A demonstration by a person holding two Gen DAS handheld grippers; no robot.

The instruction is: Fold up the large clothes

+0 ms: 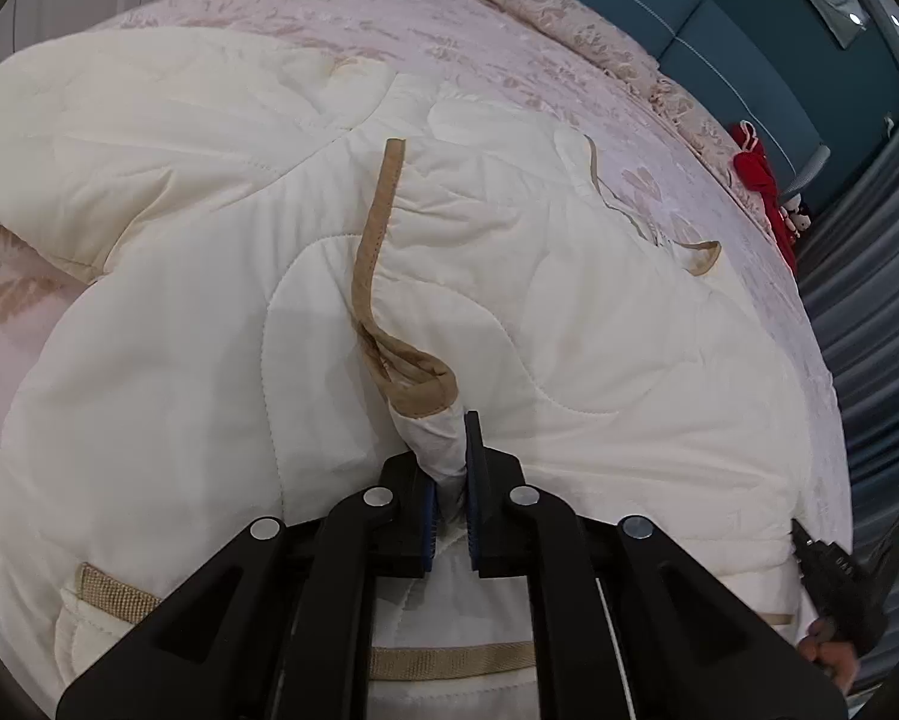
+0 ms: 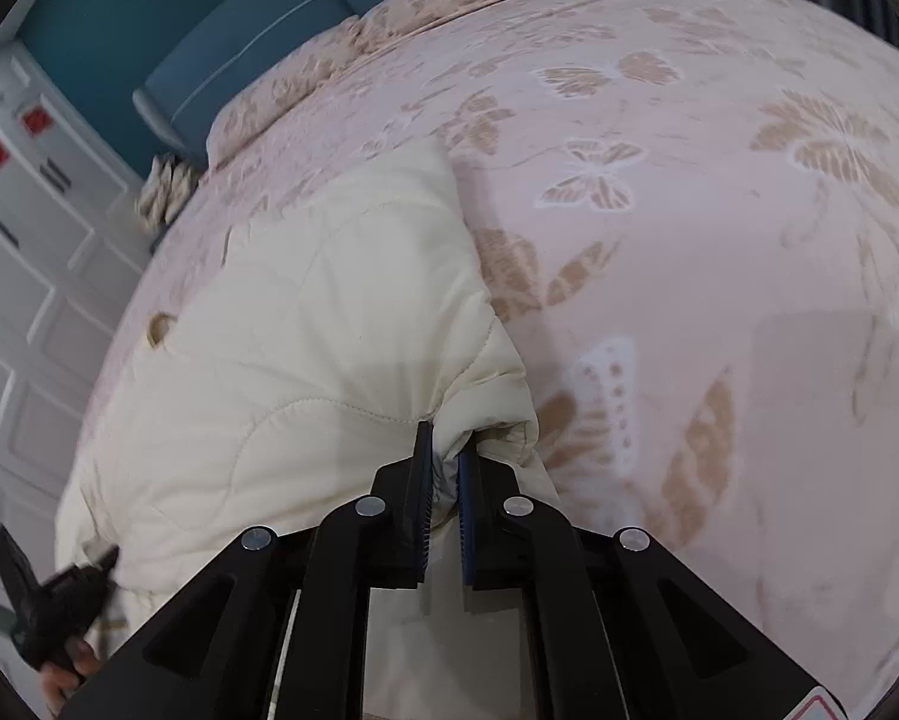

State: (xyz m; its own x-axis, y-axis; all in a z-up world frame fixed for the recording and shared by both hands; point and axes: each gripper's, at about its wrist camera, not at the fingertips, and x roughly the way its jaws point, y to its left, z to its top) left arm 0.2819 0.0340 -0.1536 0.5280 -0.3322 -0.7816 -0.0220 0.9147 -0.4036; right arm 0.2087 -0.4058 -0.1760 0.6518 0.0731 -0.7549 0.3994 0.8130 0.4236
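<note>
A cream quilted coat with tan trim lies spread on the bed. In the left wrist view my left gripper is shut on a bunched fold of the coat just below a curl of tan edging. In the right wrist view the same cream quilted coat shows its right edge, and my right gripper is shut on a pinch of that hem. Each gripper also appears in the other's view: the right gripper at the lower right, the left gripper at the lower left, both held in a hand.
The bed carries a pink bedspread with tan butterfly and leaf patterns. A teal headboard and patterned pillows stand at the far end, with a red item beside them. White cabinet doors are at the left; grey curtains hang at the right.
</note>
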